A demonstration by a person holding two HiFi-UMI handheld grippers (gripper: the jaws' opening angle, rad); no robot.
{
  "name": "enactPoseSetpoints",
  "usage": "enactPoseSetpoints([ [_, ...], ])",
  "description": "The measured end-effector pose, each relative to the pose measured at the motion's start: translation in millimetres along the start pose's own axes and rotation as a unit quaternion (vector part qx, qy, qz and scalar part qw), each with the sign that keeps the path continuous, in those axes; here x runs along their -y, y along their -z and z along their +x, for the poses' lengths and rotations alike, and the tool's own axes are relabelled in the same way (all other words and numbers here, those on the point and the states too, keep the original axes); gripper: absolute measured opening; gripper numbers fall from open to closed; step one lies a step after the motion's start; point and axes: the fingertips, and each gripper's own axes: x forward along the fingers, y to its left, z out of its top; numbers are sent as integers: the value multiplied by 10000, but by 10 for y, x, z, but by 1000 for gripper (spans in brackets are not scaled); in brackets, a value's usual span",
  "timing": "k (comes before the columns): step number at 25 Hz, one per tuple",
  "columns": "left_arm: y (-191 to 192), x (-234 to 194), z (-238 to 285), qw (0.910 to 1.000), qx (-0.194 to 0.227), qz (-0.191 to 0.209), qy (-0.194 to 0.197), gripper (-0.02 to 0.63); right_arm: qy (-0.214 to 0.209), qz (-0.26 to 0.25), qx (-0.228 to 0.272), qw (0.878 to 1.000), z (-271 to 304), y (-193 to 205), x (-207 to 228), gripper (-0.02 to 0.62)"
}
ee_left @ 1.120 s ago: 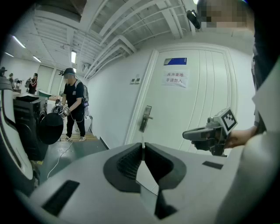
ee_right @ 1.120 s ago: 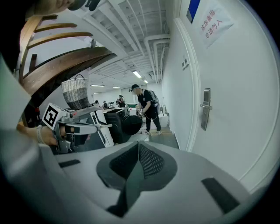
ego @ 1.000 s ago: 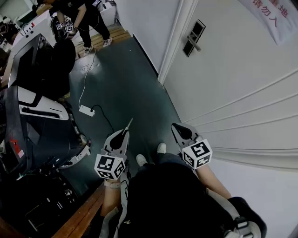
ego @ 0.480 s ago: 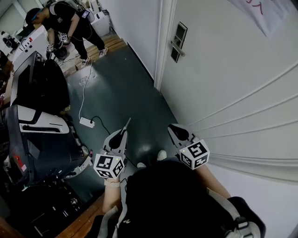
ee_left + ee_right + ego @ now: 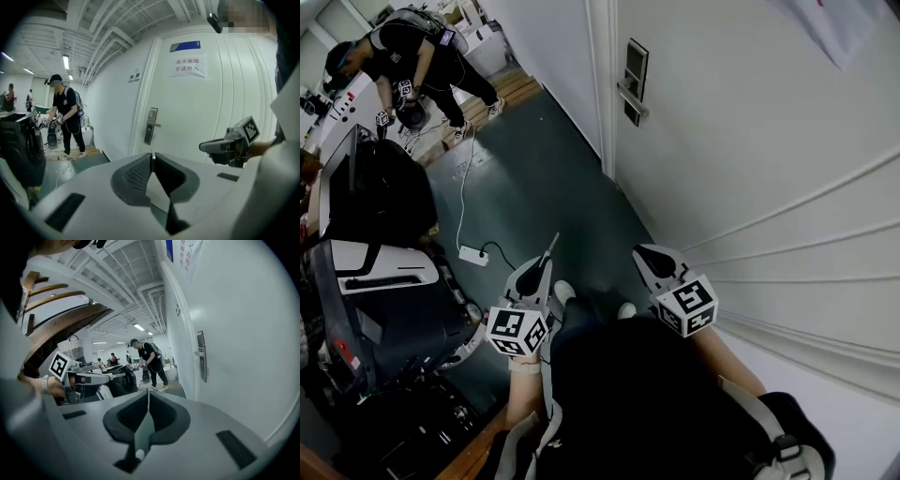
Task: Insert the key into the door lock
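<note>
Left claw (image 5: 544,267) pinches the key (image 5: 552,246), likely light and stiff, by its back end. Right claw (image 5: 641,251) is pressed together. Door lock (image 5: 631,82) is at one o'clock.

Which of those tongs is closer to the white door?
Right. The right tongs sit close beside the door. The left tongs, shut on the key, are further out over the dark floor.

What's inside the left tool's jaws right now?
A thin key, pinched edge-on by the left tool, whose jaws are shut on it. Its tip sticks out past them. The clamped part is hidden inside the jaws, so how deep it sits cannot be seen.
</note>
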Motion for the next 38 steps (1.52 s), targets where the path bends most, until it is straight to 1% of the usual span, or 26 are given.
enactPoseSetpoints([
  [4, -128, -283, 290, 10000, -10, 13, 72, 26, 188, 19, -21, 9998, 251, -111, 218, 18],
  [8, -265, -616, 585, 9994, -83, 30, 321, 26, 393, 7, -74, 9992, 604, -287, 348, 17],
  [11, -351, -928, 784, 9986, -170, 65, 502, 26, 570, 47, -111, 9983, 890, -415, 384, 17],
  [16, -535, -1478, 1081, 9966, -228, 14, 793, 26, 851, 181, -118, 9961, 1349, -604, 402, 17],
  [20, -574, -1760, 1272, 9933, -323, -69, 1111, 27, 1111, 302, -90, 9933, 1639, -709, 418, 17],
  [23, -569, -1920, 1378, 9904, -431, -42, 1310, 26, 1316, 426, -34, 9904, 1796, -765, 418, 17],
  [26, -559, -2021, 1487, 9870, -530, -38, 1514, 26, 1562, 527, 0, 9863, 1878, -785, 447, 18],
  [29, -554, -2036, 1619, 9834, -605, -107, 1706, 26, 1798, 611, 18, 9818, 1872, -792, 530, 17],
  [31, -559, -1981, 1728, 9804, -643, -187, 1854, 26, 1951, 671, 34, 9785, 1818, -794, 614, 17],
  [35, -580, -1787, 2037, 9730, -699, -493, 2144, 26, 2185, 787, 78, 9726, 1671, -774, 853, 18],
  [38, -615, -1594, 2304, 9690, -736, -568, 2289, 26, 2280, 849, 108, 9699, 1559, -776, 1056, 17],
])
